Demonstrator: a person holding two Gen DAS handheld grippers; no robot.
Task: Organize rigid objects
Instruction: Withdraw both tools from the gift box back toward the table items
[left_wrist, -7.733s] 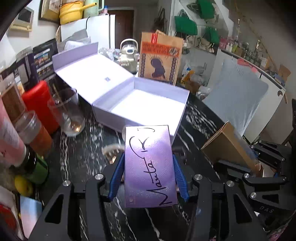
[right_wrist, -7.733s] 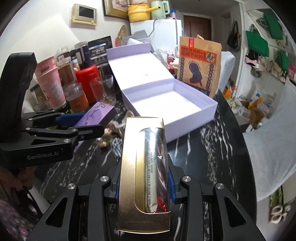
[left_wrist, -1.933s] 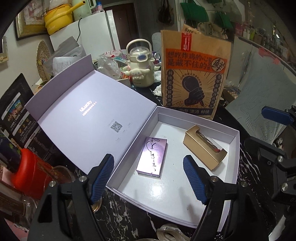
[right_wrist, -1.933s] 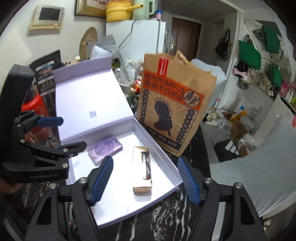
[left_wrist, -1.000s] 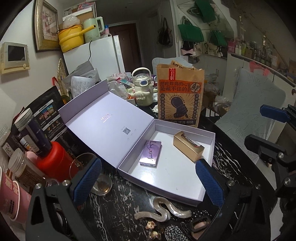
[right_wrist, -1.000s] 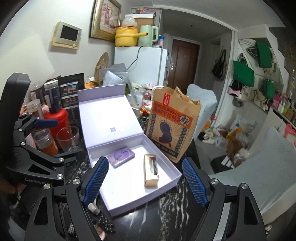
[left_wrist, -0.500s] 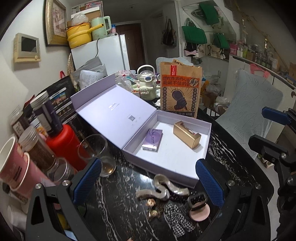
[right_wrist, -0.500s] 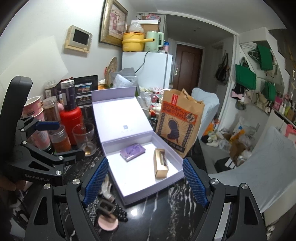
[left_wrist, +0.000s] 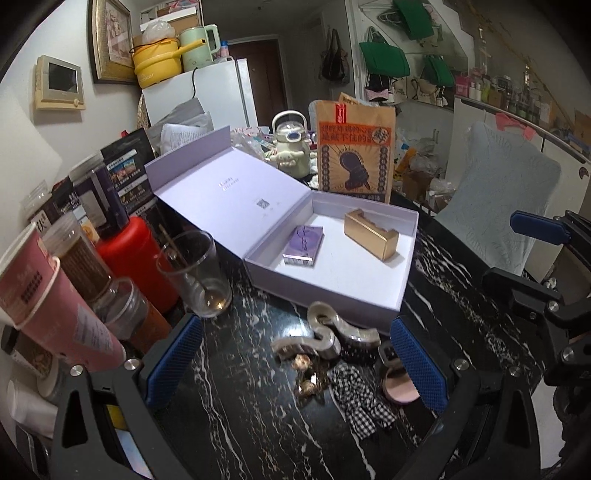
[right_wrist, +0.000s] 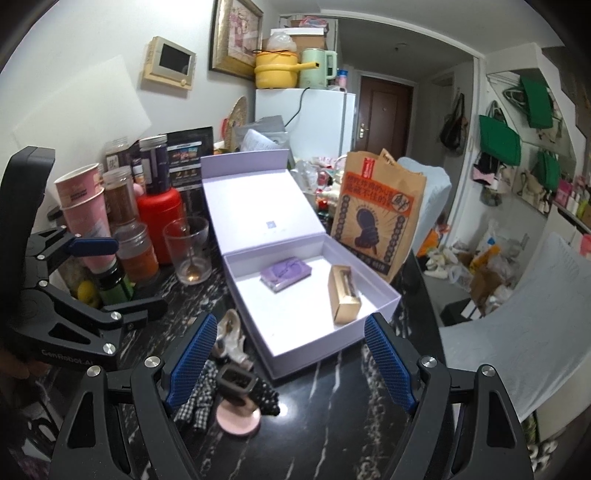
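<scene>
The black body of the left gripper (right_wrist: 107, 280), at the near left of the right wrist view, carries the pale lettering "GenRobot.AI". The brown paper bag (left_wrist: 354, 151) standing at the far side of the lilac box (left_wrist: 328, 295) bears an orange band of Chinese characters, too small to read with certainty, above a dark round emblem. The box's open lid (left_wrist: 229, 195) shows a small square code and a faint line of print that cannot be made out.
</scene>
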